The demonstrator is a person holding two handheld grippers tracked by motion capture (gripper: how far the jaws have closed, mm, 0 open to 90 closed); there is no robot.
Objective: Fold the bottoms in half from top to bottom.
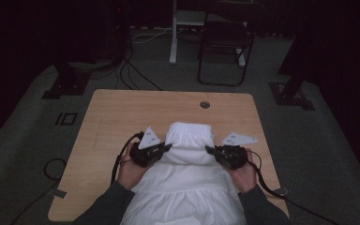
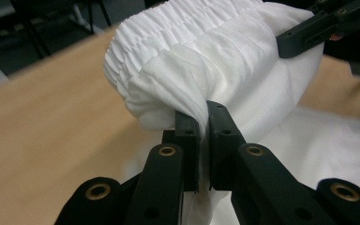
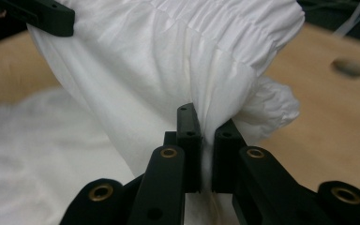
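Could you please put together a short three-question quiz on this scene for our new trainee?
1. True or false: the left gripper is shut on the white pleated fabric garment.
2. Multiple choice: where does the garment's gathered elastic band lie? A) toward the far edge of the light wooden table; B) hanging over the near edge; C) on the floor.
3. Fill in: the right gripper pinches the garment on the side nearer the small round ____ in the tabletop.

Key: 1 true; 2 A; 3 hole.
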